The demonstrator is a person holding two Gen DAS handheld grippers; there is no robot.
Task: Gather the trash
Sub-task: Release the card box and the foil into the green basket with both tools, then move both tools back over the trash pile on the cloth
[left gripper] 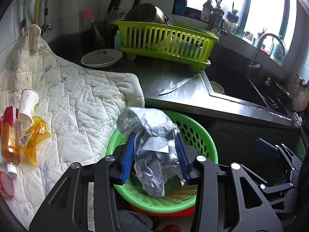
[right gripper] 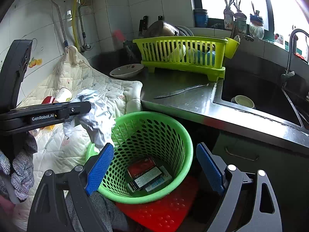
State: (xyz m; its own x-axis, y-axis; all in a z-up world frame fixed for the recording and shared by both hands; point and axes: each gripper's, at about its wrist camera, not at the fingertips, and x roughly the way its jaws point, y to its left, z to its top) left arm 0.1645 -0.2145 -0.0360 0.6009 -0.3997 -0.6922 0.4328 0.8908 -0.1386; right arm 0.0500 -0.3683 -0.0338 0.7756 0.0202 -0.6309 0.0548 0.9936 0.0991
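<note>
Crumpled paper [left gripper: 152, 150] hiding basket [left gripper: 195, 127] floor, left claw [left gripper: 154, 154] clamped

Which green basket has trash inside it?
The round basket down by the floor, with boxes at its bottom. The yellow-green rack up on the counter holds dishes, not trash.

1 green basket [right gripper: 173, 133], 1 paper cup [left gripper: 28, 103], 1 knife [left gripper: 176, 86], 1 bowl [left gripper: 101, 57]
</note>
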